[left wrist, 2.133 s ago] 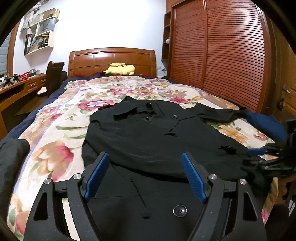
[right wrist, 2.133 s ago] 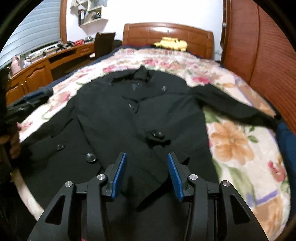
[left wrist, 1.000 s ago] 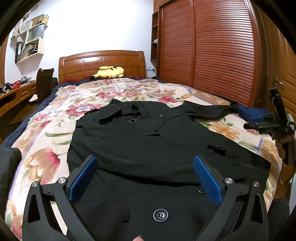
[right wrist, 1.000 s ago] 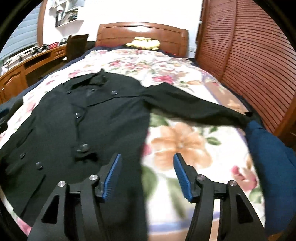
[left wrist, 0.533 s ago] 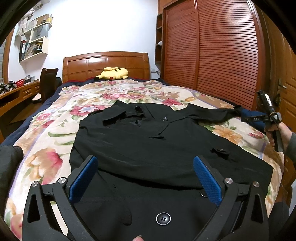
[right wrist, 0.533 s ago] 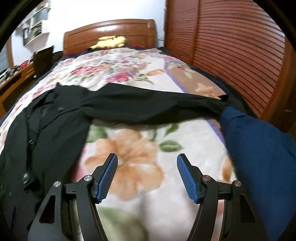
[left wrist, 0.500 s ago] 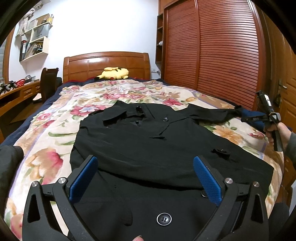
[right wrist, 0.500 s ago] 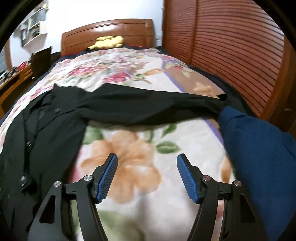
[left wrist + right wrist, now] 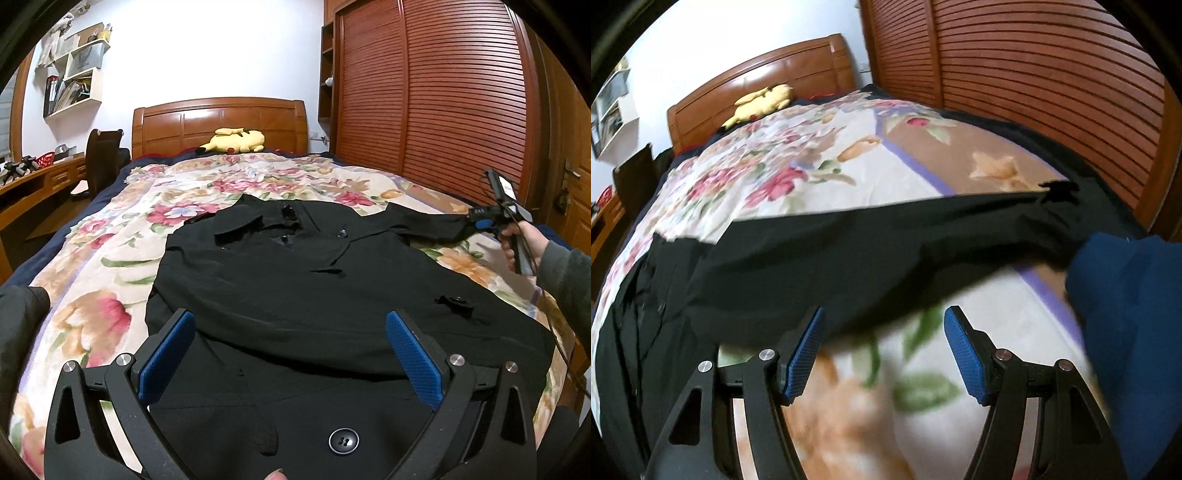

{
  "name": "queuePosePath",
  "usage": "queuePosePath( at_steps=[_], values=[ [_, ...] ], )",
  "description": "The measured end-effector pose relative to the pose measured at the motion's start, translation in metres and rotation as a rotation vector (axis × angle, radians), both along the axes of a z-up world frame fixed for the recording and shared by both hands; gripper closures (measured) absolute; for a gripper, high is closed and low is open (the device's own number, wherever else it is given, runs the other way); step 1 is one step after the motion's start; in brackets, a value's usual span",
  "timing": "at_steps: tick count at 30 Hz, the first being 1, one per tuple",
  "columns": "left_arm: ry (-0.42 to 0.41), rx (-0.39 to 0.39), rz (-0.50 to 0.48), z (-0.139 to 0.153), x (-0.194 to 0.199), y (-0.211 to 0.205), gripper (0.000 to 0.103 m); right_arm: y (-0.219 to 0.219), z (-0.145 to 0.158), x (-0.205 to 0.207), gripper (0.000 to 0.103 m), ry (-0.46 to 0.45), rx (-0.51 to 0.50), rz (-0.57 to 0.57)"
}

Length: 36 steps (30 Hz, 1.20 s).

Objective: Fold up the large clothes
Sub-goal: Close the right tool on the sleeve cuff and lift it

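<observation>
A black buttoned coat [image 9: 295,288] lies spread flat on the floral bedspread [image 9: 110,258], collar toward the headboard. Its one sleeve [image 9: 871,247] stretches out to the right, cuff near the bed's edge. My left gripper [image 9: 290,347] hovers open over the coat's lower hem, nothing between its blue pads. My right gripper [image 9: 882,343] is open too, tilted, just short of the sleeve's middle with the bedspread under it. In the left wrist view the right gripper [image 9: 484,223] shows at the far right beside the sleeve's end, held by a hand [image 9: 517,240].
A dark blue folded cloth [image 9: 1123,314] lies by the sleeve's cuff at the bed's right edge. A slatted wooden wardrobe [image 9: 436,103] runs close along the right. A yellow plush toy [image 9: 232,140] rests at the headboard. A desk and chair [image 9: 99,158] stand left.
My right gripper has swung right and forward from the coat's body toward the sleeve and rolled sideways. The left gripper has stayed over the hem. The coat has not moved.
</observation>
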<state>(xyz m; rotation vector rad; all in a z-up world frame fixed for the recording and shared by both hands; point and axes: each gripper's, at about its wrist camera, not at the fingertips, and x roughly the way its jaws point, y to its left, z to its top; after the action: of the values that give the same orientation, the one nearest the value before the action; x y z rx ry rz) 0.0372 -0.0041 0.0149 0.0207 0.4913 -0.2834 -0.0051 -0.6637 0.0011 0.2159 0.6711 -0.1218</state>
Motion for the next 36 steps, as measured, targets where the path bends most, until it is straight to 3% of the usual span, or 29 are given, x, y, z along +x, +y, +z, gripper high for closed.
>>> queuePosePath(
  at_steps=[7, 9, 11, 14, 22, 28, 36],
  values=[
    [0.013, 0.003, -0.007, -0.002, 0.003, 0.001, 0.000, 0.001, -0.011, 0.032, 0.053, 0.049, -0.035, -0.064],
    [0.015, 0.003, -0.010, -0.003, 0.003, 0.001, 0.000, 0.001, -0.015, 0.039, 0.074, 0.065, -0.053, -0.075],
    [0.016, 0.005, -0.010, -0.003, 0.003, 0.001, 0.000, 0.001, -0.020, 0.046, 0.087, 0.093, -0.064, -0.074],
    [0.015, 0.003, -0.010, -0.003, 0.003, 0.001, 0.000, 0.003, -0.021, 0.051, 0.096, 0.095, -0.068, -0.063],
    [0.013, 0.011, -0.013, -0.002, 0.001, 0.001, 0.000, 0.036, 0.029, 0.024, 0.100, -0.106, -0.113, 0.034],
    [0.014, 0.013, -0.011, -0.002, 0.001, 0.002, 0.000, 0.105, 0.059, -0.011, 0.100, -0.206, -0.163, 0.244],
    [0.013, 0.014, -0.005, -0.002, -0.001, 0.005, 0.000, 0.206, 0.063, -0.055, 0.100, -0.250, -0.217, 0.530]
  ],
)
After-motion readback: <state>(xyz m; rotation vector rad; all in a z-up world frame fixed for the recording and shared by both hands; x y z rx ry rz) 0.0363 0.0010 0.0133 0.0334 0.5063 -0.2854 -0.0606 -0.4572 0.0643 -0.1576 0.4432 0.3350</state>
